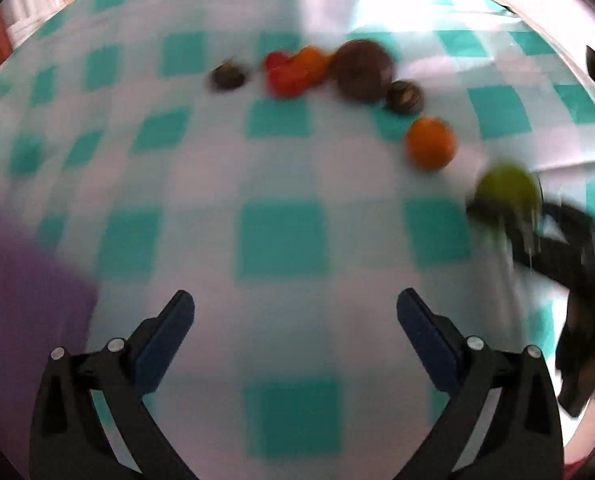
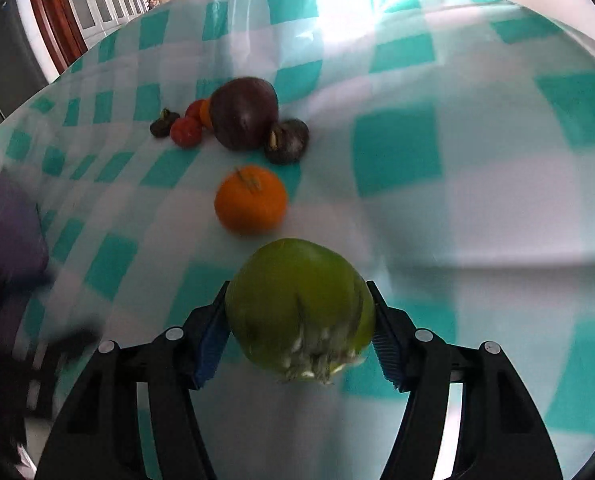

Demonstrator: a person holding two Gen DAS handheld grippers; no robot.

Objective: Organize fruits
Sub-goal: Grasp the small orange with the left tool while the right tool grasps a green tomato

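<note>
A round green fruit (image 2: 299, 308) is pinched between the two blue-padded fingers of the right hand-held gripper (image 2: 297, 332); in the right wrist view the pads are pressed against its left and right sides, at 6 o'clock in the picture. In the left wrist view the same green fruit (image 1: 507, 188) is seen at 3 o'clock, blurred, with the black frame of the right hand-held gripper (image 1: 557, 240) behind it. The left hand-held gripper (image 1: 295, 312) is spread wide, and nothing is held between its fingers.

The table is covered by a teal-and-white checked cloth (image 2: 457, 200). On it, just beyond the green fruit, a round orange citrus fruit (image 2: 251, 200) is seen, apart from the others. Farther off, toward 11 o'clock, a cluster is found: a large dark purple round fruit (image 2: 243, 118), a small dark brown fruit (image 2: 287, 140) touching it at its lower right, a small red ribbed fruit (image 2: 185, 131) at its left, and a small blackish fruit (image 2: 162, 124) at the far left. A blurred purple object (image 1: 21, 300) is seen at 9 o'clock in the left wrist view.
</note>
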